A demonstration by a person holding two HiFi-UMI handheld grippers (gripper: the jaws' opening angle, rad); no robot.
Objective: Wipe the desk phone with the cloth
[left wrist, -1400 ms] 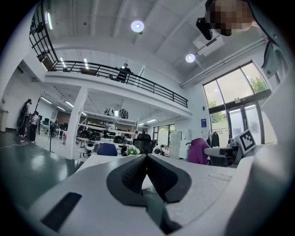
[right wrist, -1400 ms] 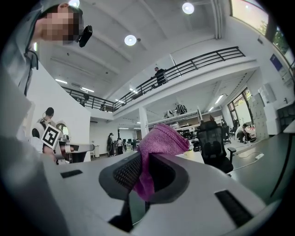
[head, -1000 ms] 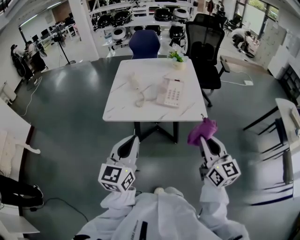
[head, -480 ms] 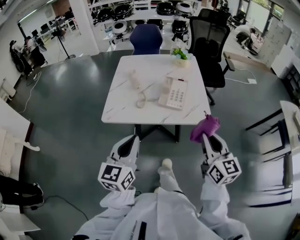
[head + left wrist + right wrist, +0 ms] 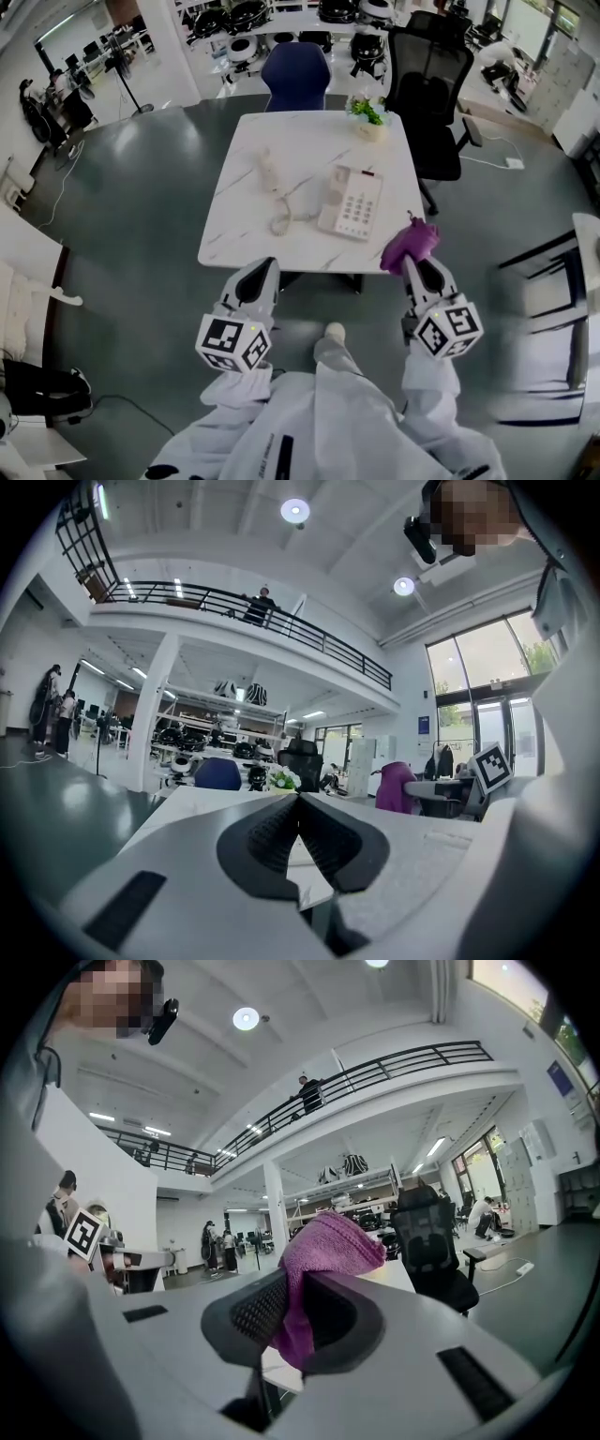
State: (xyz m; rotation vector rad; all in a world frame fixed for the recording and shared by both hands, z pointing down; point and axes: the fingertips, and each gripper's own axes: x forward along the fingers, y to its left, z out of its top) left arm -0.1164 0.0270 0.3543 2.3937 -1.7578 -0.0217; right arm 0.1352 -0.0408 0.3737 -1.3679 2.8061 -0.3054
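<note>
table dead ahead | desk phone on it, right of centre | handset lying left of the phone, cord between them | potted plant far right corner | chair behind the table, office chair back right | left gripper and right gripper at the near edge, cloth in the right one

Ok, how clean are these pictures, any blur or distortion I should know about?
Head view: wide-angle bending, smeared furniture at the right edge, desk phone sharp. Left gripper view: circular fisheye, dark corners, bright ceiling lights. Right gripper view: same fisheye, cloth crisp between the jaws.
</note>
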